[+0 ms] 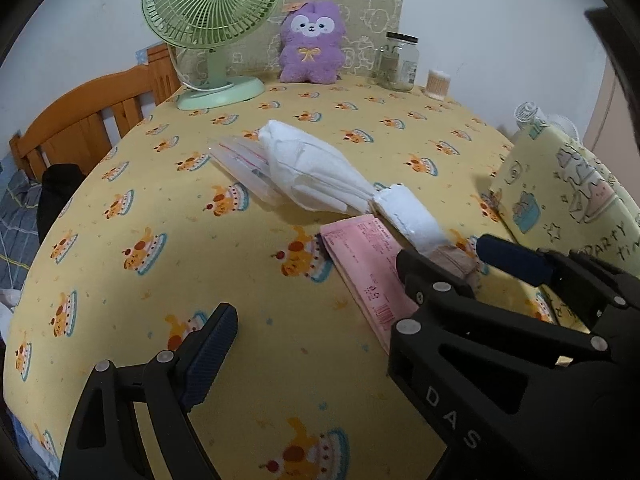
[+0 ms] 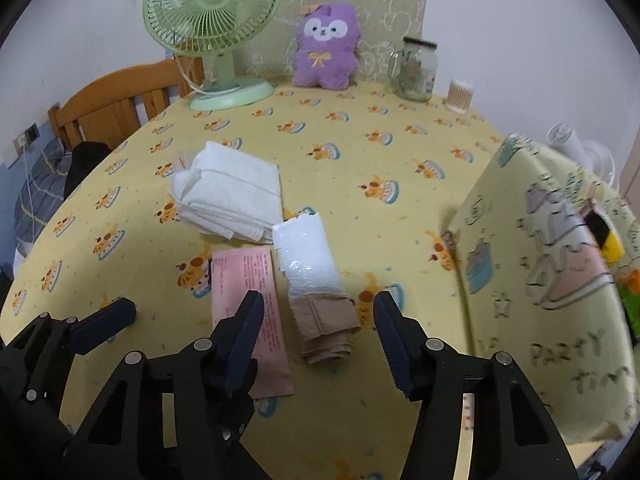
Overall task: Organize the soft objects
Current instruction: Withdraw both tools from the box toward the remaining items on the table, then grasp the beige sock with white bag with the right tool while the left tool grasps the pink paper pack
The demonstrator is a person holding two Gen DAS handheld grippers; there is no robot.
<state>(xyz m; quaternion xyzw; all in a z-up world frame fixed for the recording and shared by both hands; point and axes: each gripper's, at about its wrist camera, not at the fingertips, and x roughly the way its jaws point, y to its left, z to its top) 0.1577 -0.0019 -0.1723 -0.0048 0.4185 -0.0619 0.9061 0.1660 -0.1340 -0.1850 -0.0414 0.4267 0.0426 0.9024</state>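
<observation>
On the yellow patterned table cover [image 2: 344, 168] lie a folded white cloth [image 2: 232, 196], a clear plastic packet with a folded tan stocking [image 2: 328, 332] sticking out of it, and a pink paper [image 2: 252, 300]. My right gripper [image 2: 318, 336] is open, its fingers on either side of the tan stocking, just above it. In the left wrist view the white cloth [image 1: 316, 172], the packet [image 1: 412, 216] and the pink paper [image 1: 368, 272] show. My left gripper [image 1: 316, 308] is open and empty, with the right gripper [image 1: 460, 256] in front of it.
A yellow fabric bag [image 2: 552, 280] with printed drawings stands open at the right. At the back stand a green fan [image 2: 216, 32], a purple plush toy [image 2: 324, 48], a glass jar [image 2: 418, 70] and a cotton swab tub [image 2: 459, 96]. A wooden bed frame [image 2: 120, 100] lies left.
</observation>
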